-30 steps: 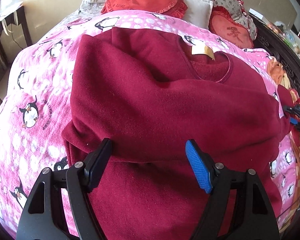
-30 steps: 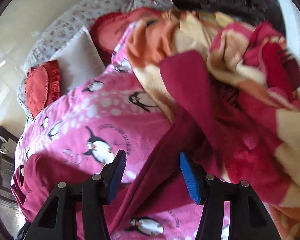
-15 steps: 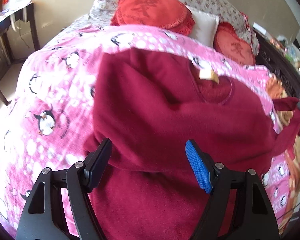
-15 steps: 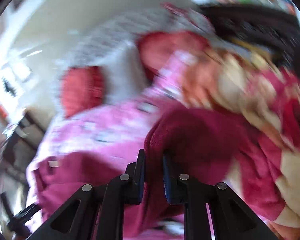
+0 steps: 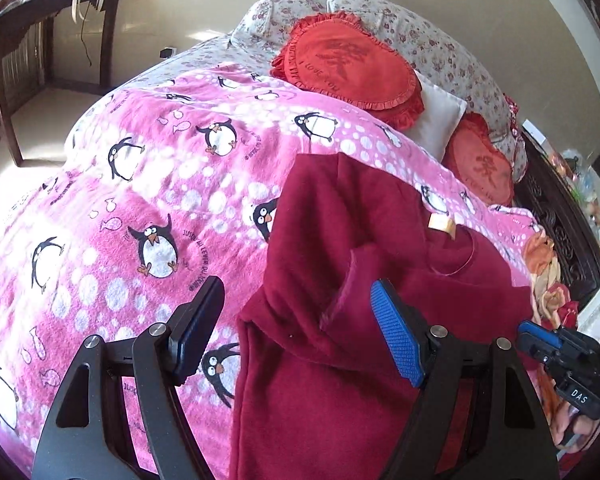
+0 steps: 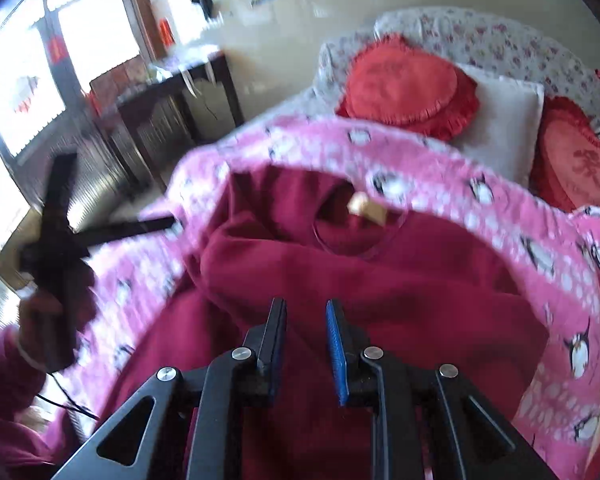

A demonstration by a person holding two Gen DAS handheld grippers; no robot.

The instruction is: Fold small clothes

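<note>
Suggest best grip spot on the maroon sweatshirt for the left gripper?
Probably the raised sleeve cuff of the maroon sweatshirt. It stands up off the body as a free fold, just ahead of the open left gripper, so come straight forward and pinch across its edge.

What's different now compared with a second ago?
The right gripper closed on the maroon sweater's right sleeve and swung it across the body, jaws now slightly parted. The left gripper shifted left, staying open. The penguin blanket and red cushions stayed put.
</note>
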